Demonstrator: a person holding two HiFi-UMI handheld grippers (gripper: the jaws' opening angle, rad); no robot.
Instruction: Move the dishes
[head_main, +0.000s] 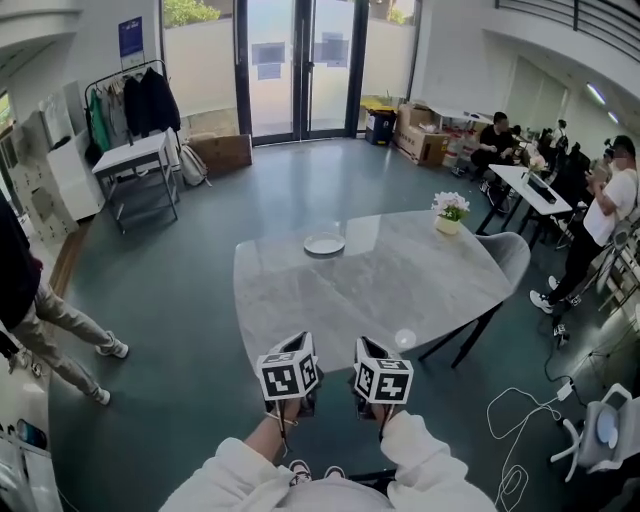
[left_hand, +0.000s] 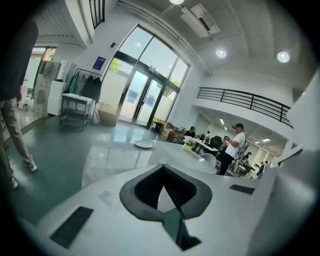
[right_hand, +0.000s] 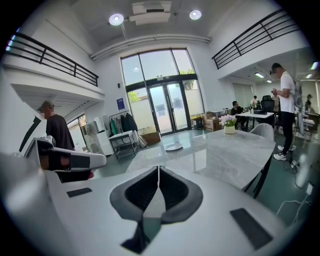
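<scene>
I find the left tongs (left_hand: 163, 172) pressed together with nothing between them, at the near edge of the table (head_main: 400, 300). The white plate (head_main: 324, 244) lies on the far side of the table, well apart from both tongs. The right tongs (right_hand: 158, 172) are likewise pressed together. A pot (head_main: 447, 226) at the far right corner holds pale flowers.

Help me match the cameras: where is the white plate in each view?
Head view: plate above centre, at the table's far edge.
Left gripper view: plate slightly left of centre.
Right gripper view: plate just right of centre.
Shared landmark: flower pot, right of the plate in every view.
</scene>
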